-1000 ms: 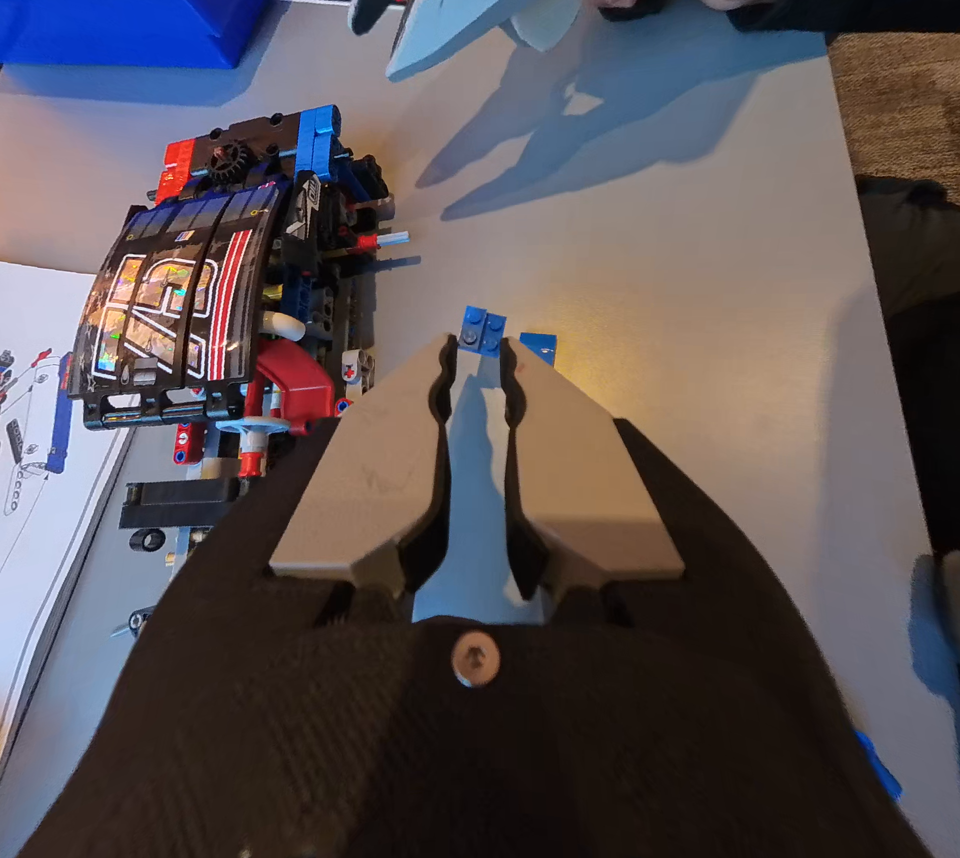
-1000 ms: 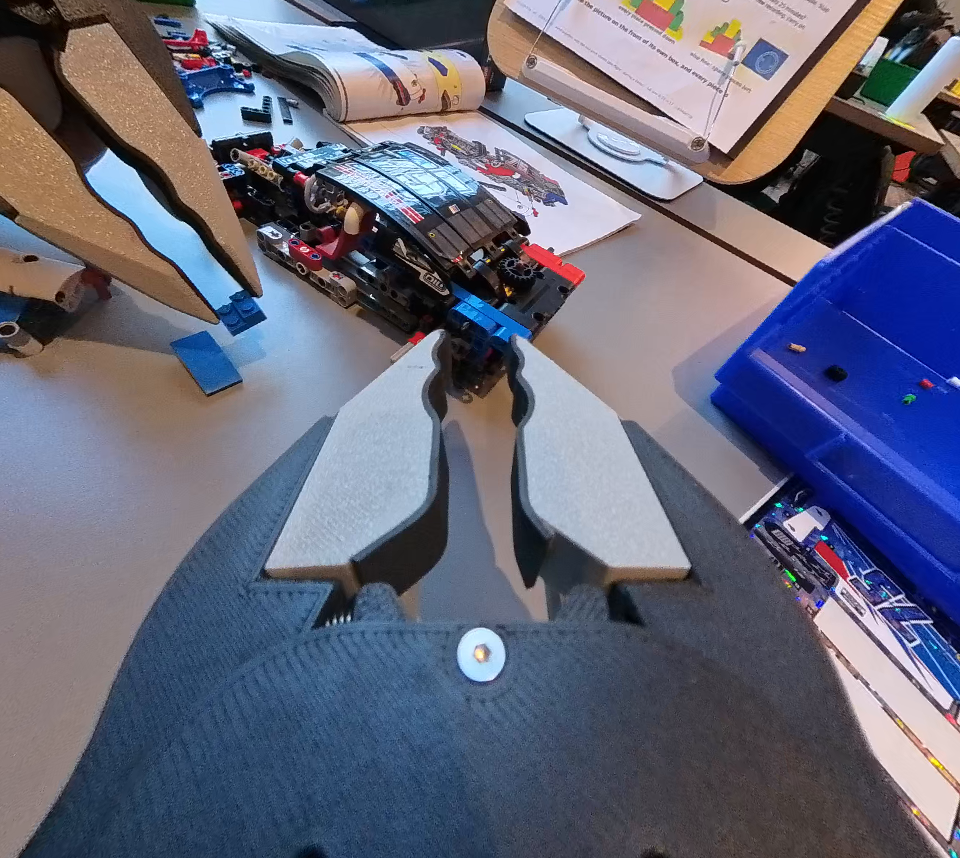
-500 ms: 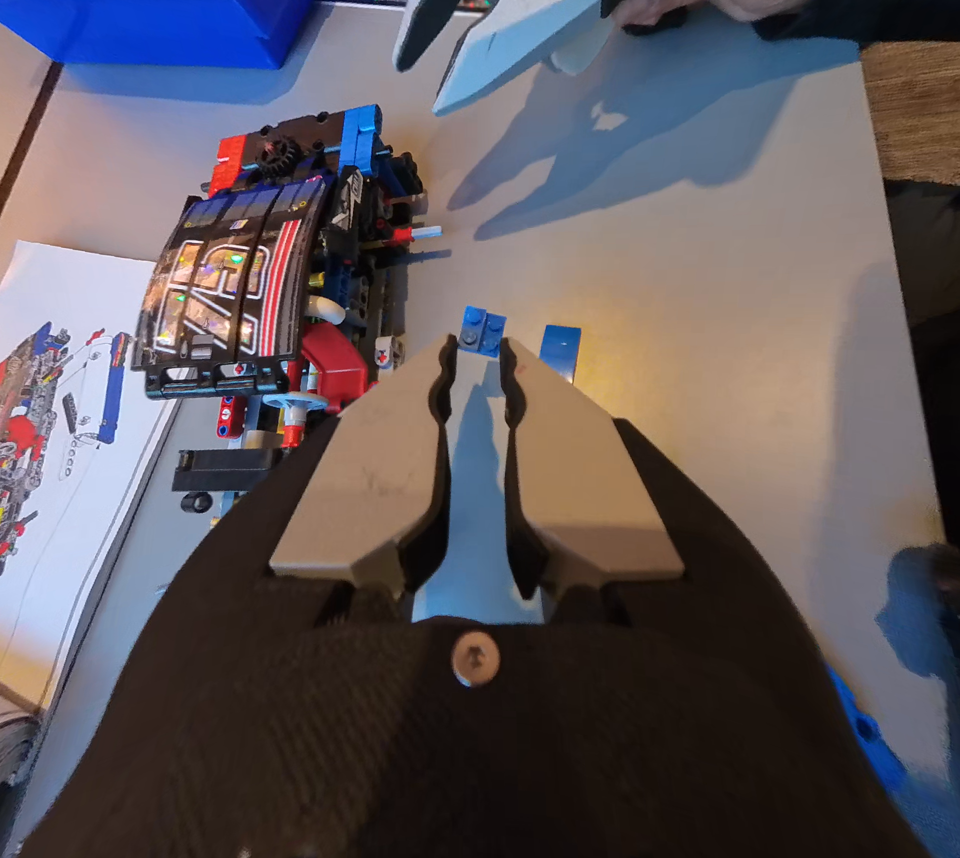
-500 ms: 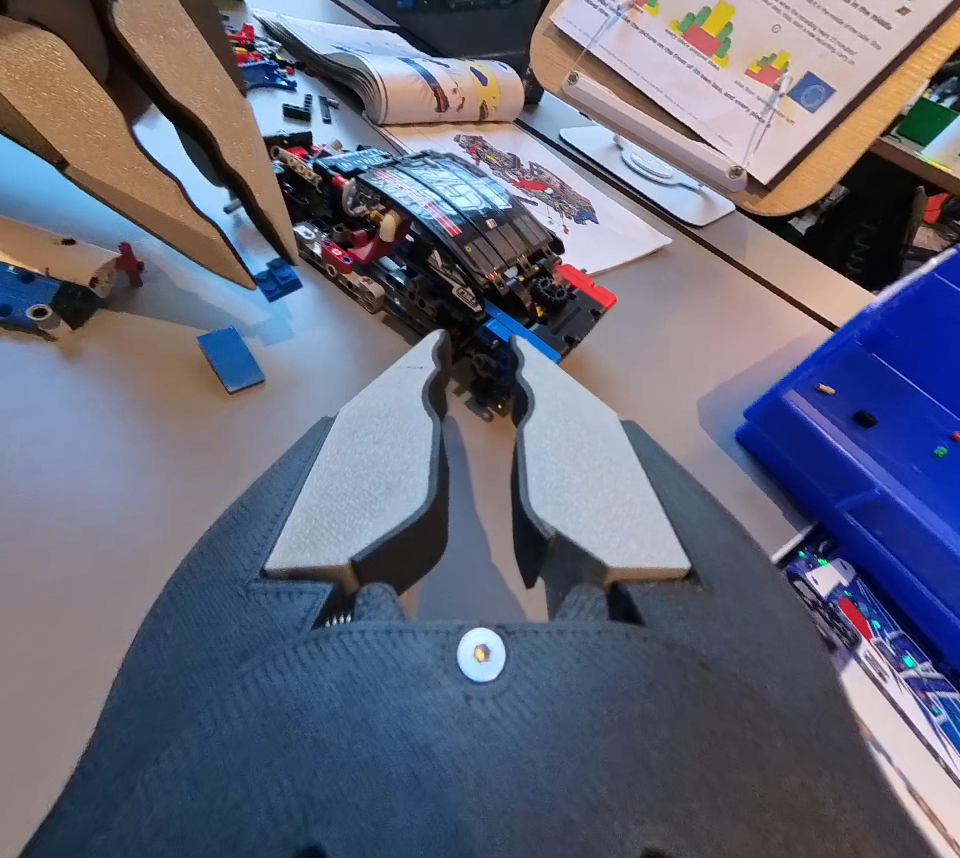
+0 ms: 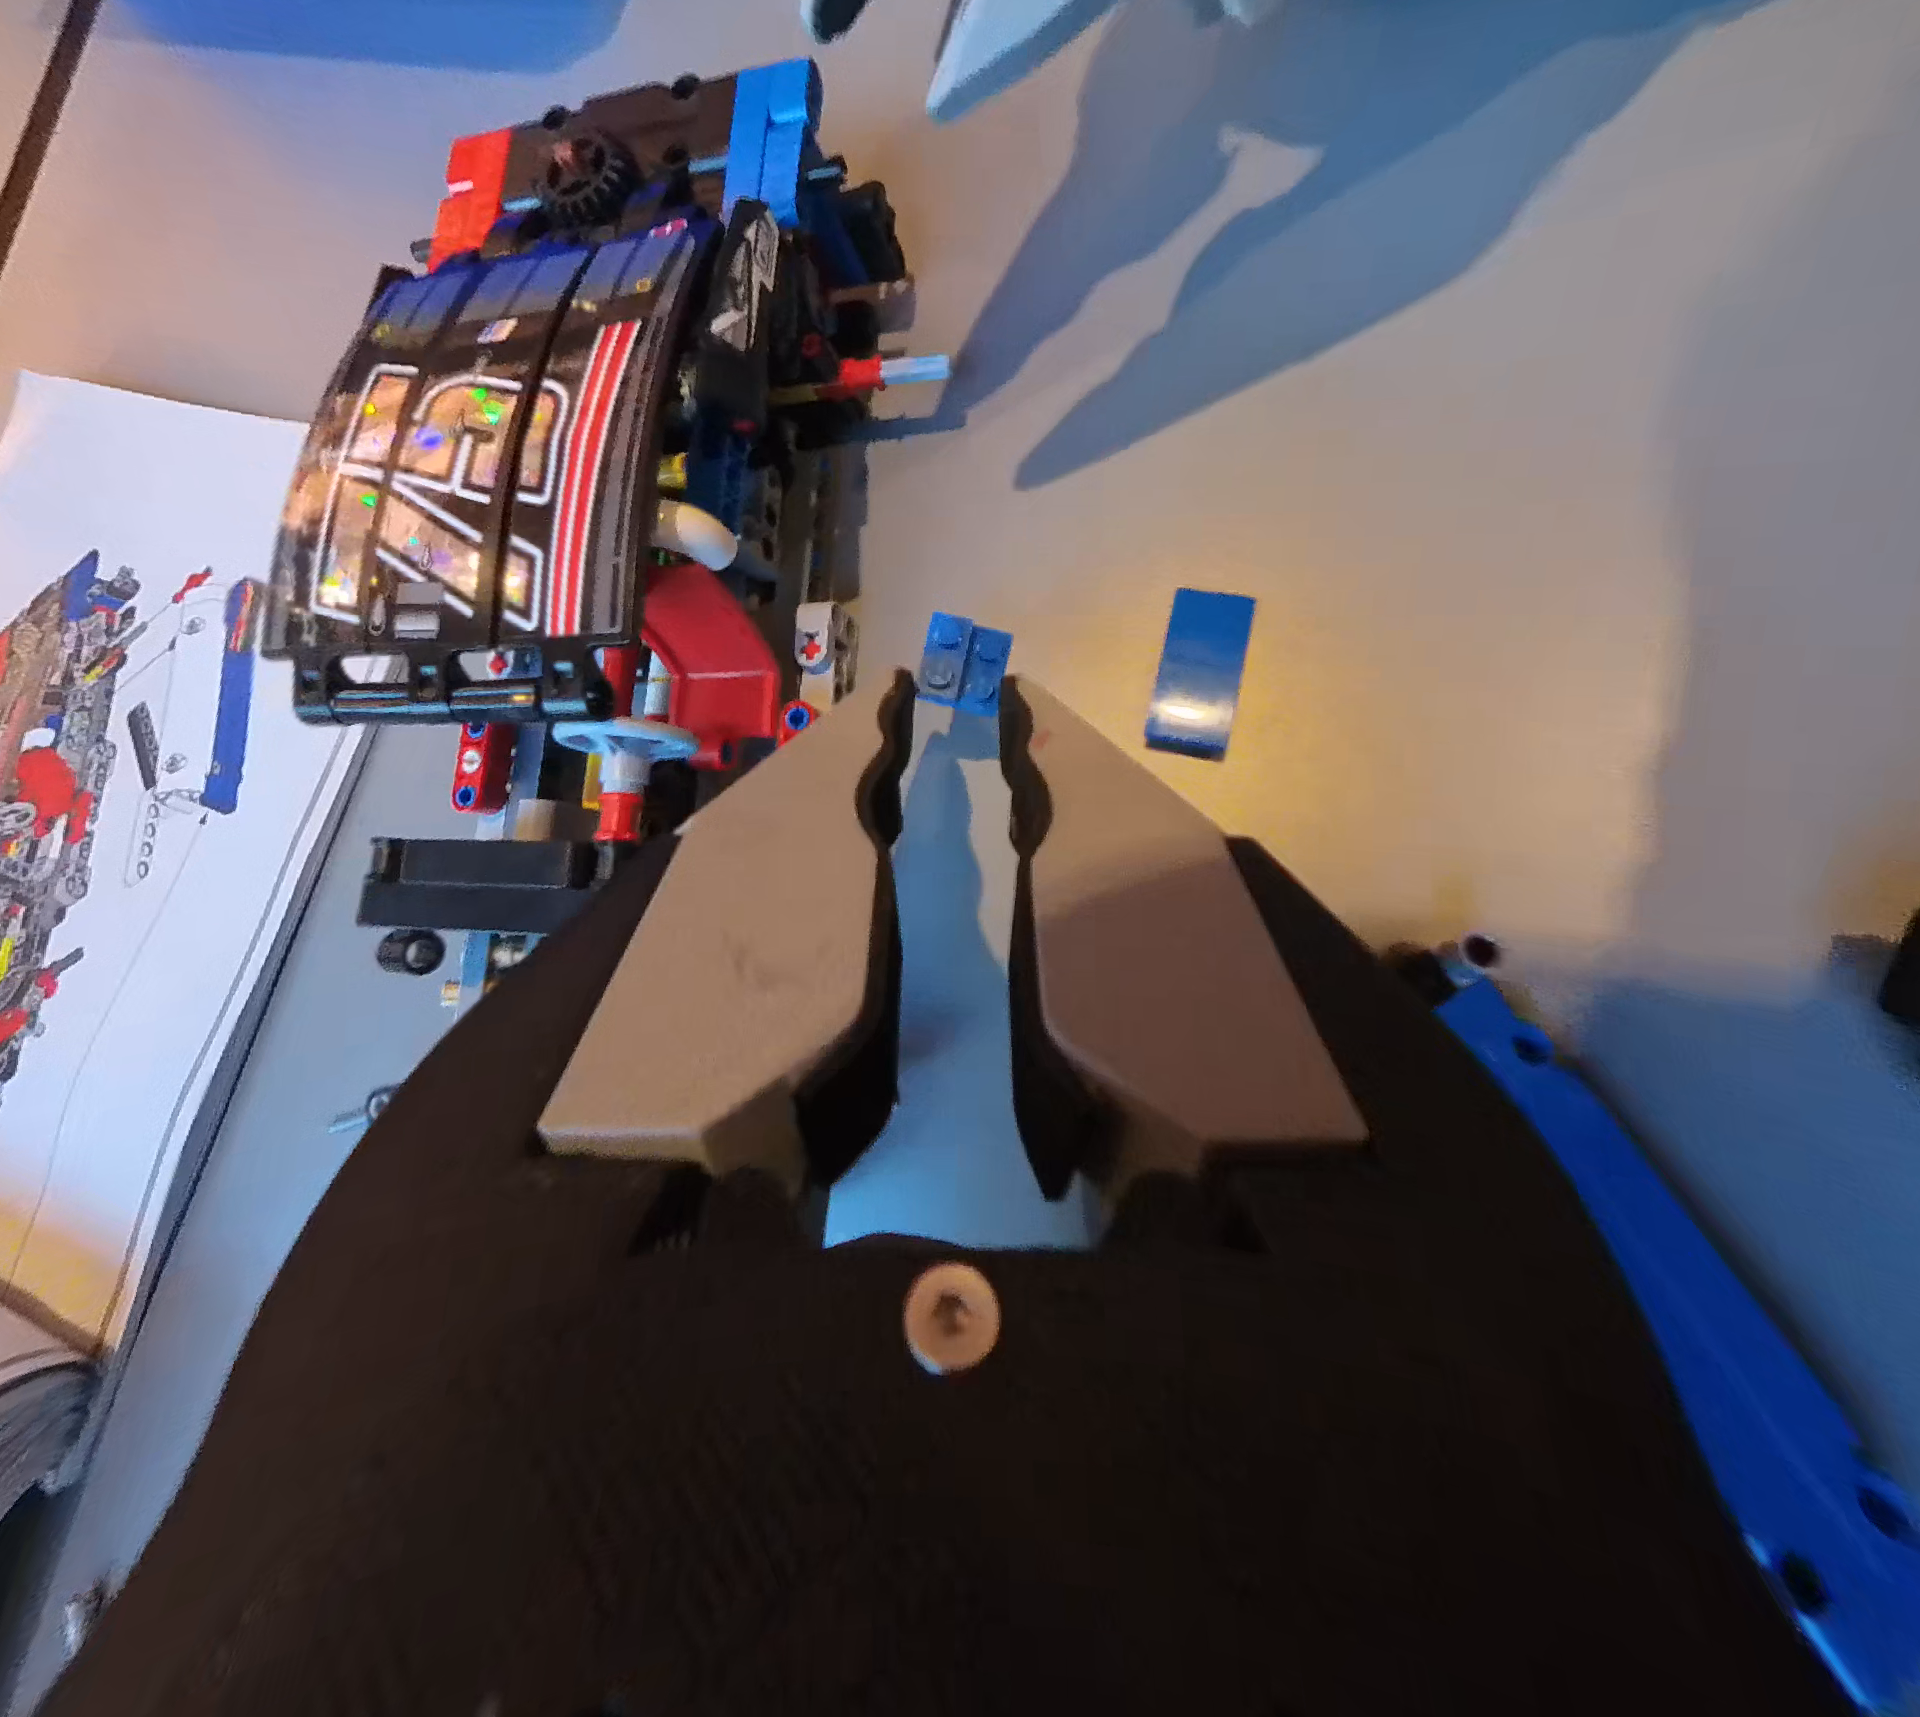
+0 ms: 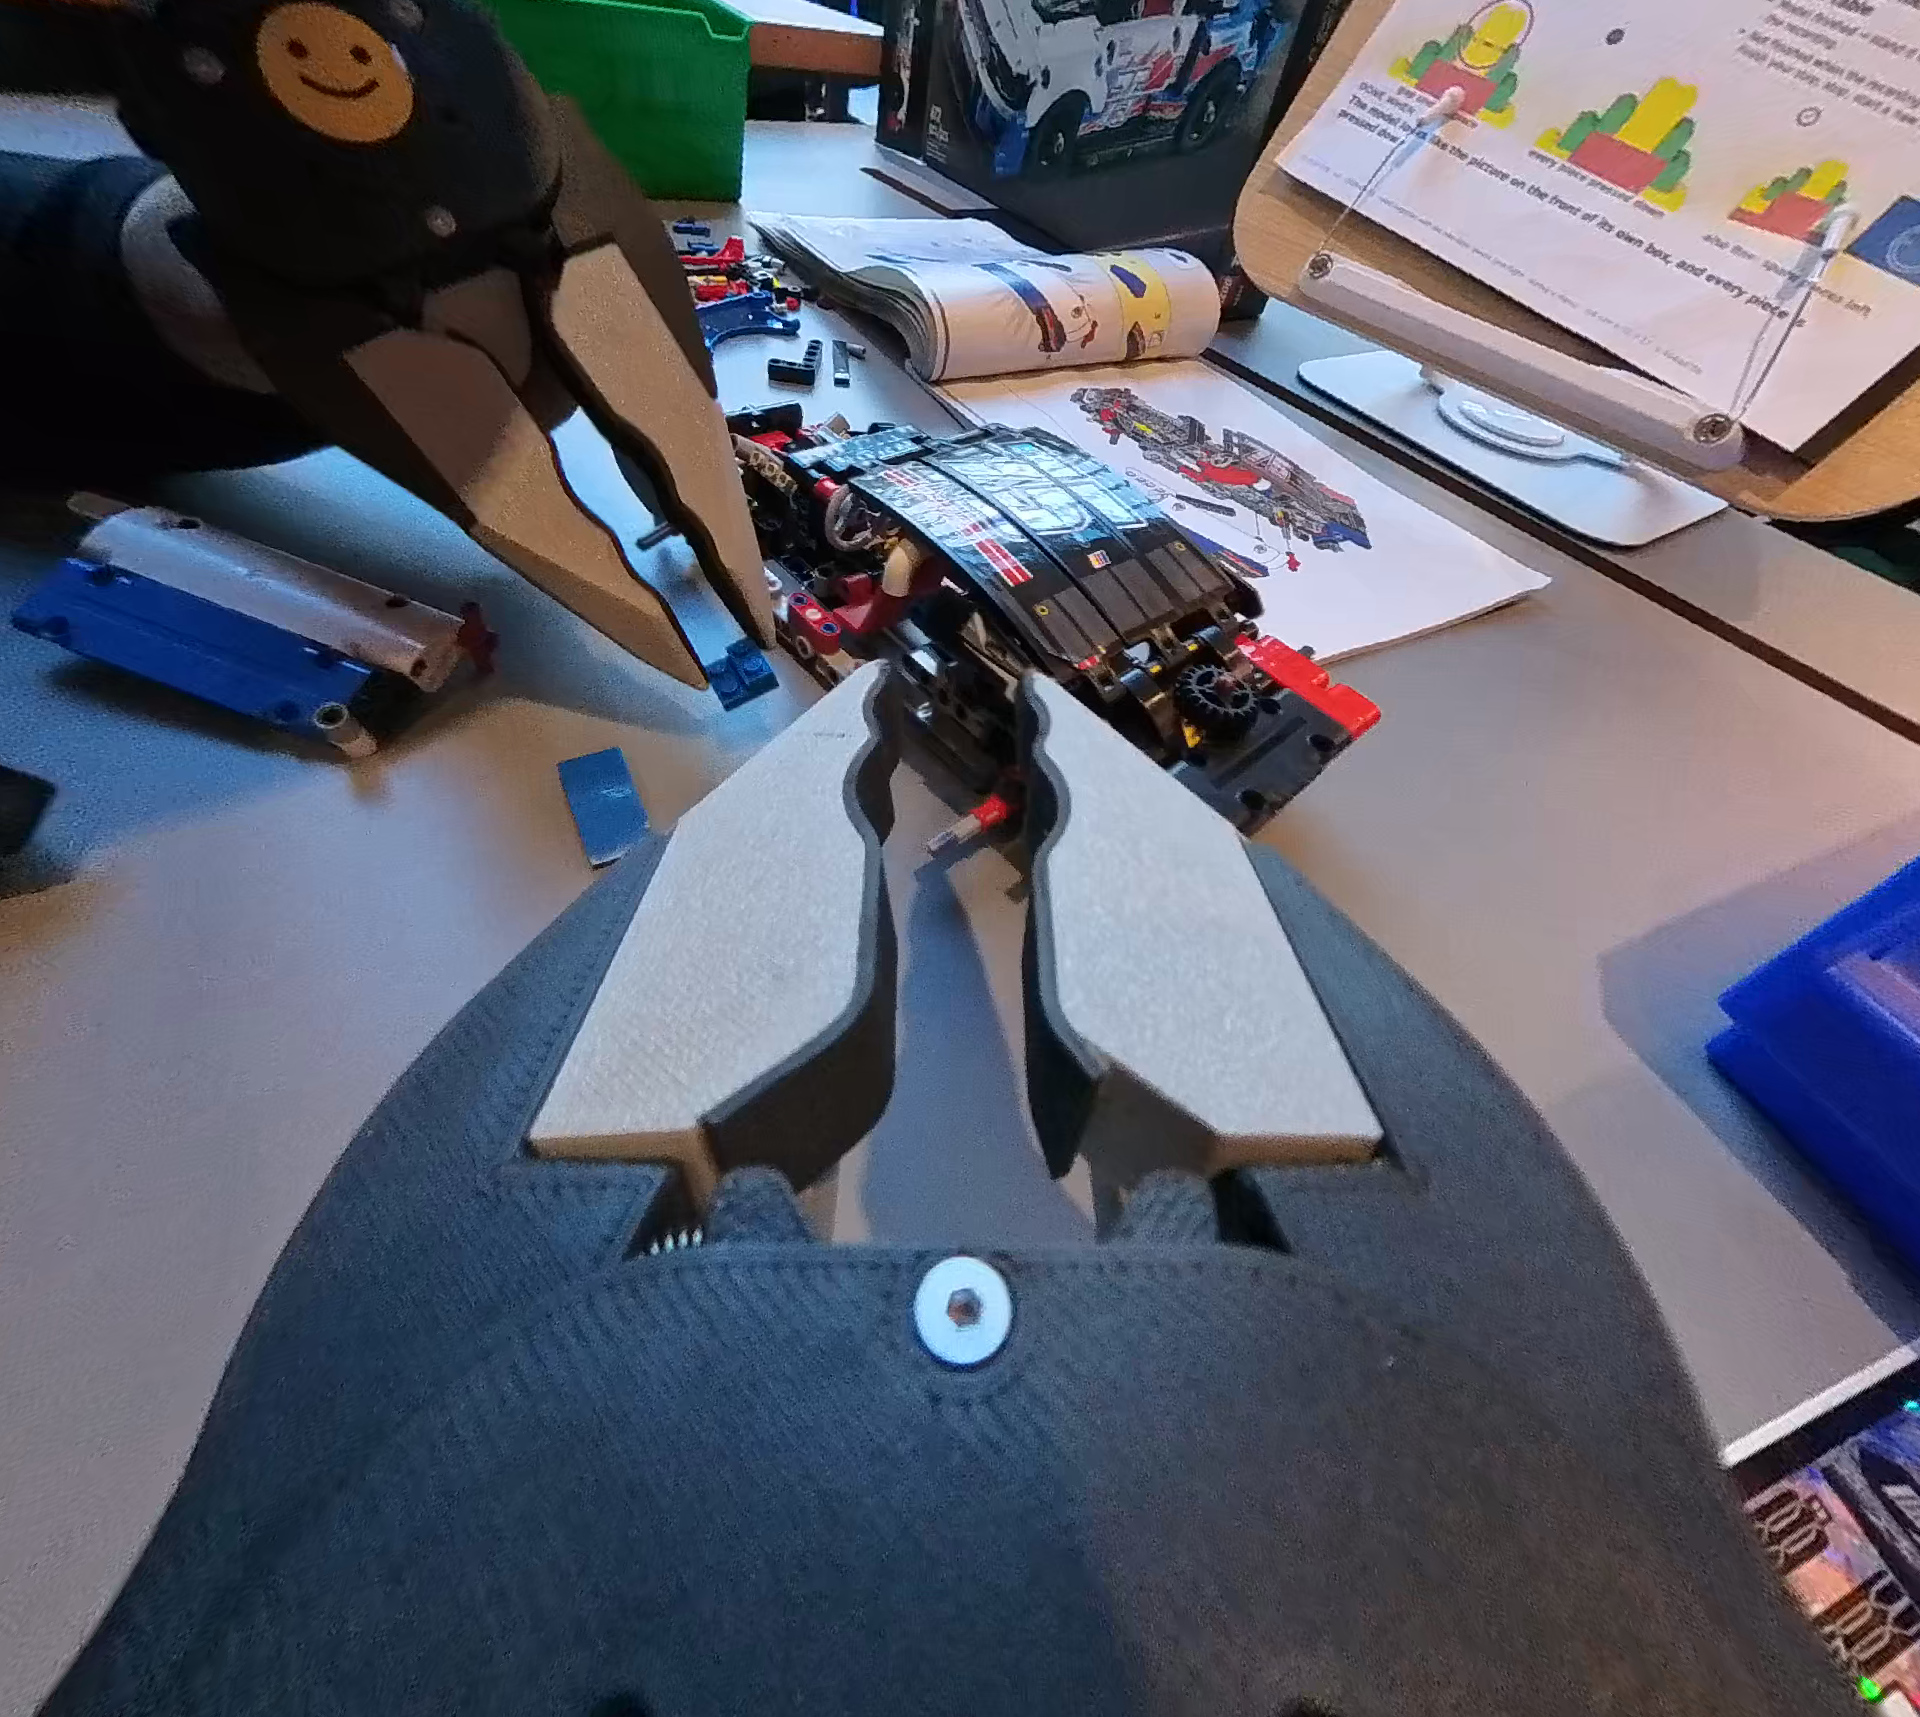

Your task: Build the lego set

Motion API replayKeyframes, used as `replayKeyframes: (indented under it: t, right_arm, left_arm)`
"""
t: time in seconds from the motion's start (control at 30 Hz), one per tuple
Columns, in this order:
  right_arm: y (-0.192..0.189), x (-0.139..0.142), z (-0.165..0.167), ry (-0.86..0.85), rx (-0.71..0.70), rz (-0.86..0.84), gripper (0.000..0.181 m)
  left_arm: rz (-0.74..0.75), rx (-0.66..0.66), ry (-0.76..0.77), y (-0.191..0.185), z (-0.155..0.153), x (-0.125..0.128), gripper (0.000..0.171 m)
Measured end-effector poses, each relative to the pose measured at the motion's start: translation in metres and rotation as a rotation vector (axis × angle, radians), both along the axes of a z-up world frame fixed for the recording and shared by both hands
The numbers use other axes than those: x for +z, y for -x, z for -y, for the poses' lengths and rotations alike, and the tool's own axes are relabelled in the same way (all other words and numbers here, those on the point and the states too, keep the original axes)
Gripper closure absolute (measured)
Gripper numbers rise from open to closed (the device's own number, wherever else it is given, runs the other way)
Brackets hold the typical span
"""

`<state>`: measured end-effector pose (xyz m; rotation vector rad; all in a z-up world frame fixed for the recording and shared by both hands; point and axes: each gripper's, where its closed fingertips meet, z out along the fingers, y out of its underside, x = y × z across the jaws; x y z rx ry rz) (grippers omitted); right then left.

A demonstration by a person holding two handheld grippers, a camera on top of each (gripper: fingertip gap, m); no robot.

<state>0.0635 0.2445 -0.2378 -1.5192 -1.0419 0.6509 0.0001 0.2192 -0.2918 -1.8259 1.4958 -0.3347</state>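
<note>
The left tongs (image 5: 956, 691), matte grey with wavy inner edges, are gaping narrowly, tips poised at a small studded blue plate (image 5: 966, 661) lying on the smooth bench (image 5: 1507, 524), gripping nothing. The right tongs (image 6: 954, 701) are likewise standing slightly parted and empty, pointing at the glossy black, curved-roofed lego car (image 6: 1049, 566) beyond.

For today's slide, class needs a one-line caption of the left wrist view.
Open left gripper poised at a small blue studded plate on the table, beside the partly built car and a flat blue tile.
</note>
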Motion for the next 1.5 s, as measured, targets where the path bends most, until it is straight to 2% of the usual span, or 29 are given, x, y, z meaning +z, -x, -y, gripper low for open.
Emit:
replayKeyframes:
  t: [0.2,0.33,0.47,0.53,0.73,0.83,0.97,1.13,1.33,1.5]
  right_arm:
    - [0.014,-0.007,0.016,-0.041,0.072,0.071,0.166]
    - [0.031,-0.009,0.056,0.045,0.205,0.056,0.165]
    - [0.01,-0.042,0.06,0.073,0.1,0.297,0.164]
    - [0.0,-0.047,0.067,0.116,0.082,0.309,0.164]
    - [-0.008,-0.055,0.086,0.189,0.142,0.336,0.163]
    - [-0.01,-0.065,0.087,0.235,0.149,0.386,0.162]
    - [-0.013,-0.069,0.083,0.25,0.114,0.407,0.162]
    - [-0.004,-0.07,0.086,0.217,0.143,0.431,0.162]
    - [-0.007,-0.074,0.082,0.205,0.102,0.459,0.163]
    - [-0.01,-0.074,0.082,0.246,0.106,0.442,0.163]
  left_arm:
    - [0.054,-0.091,-0.061,-0.013,0.016,0.015,0.158]
    - [0.057,-0.187,-0.073,-0.024,0.036,0.018,0.158]
    - [0.034,-0.226,-0.047,-0.035,0.046,0.009,0.158]
    - [-0.01,-0.256,0.049,-0.043,0.056,-0.005,0.158]
    - [-0.151,-0.332,-0.014,-0.063,0.053,-0.02,0.158]
    - [-0.172,-0.344,0.044,-0.065,0.053,-0.021,0.158]
    - [-0.163,-0.342,0.103,-0.063,0.056,-0.02,0.153]
    - [-0.159,-0.341,0.137,-0.057,0.053,-0.017,0.143]
    - [-0.183,-0.291,0.162,-0.026,0.042,-0.006,0.141]
    - [-0.258,-0.265,0.186,-0.005,0.036,-0.015,0.144]
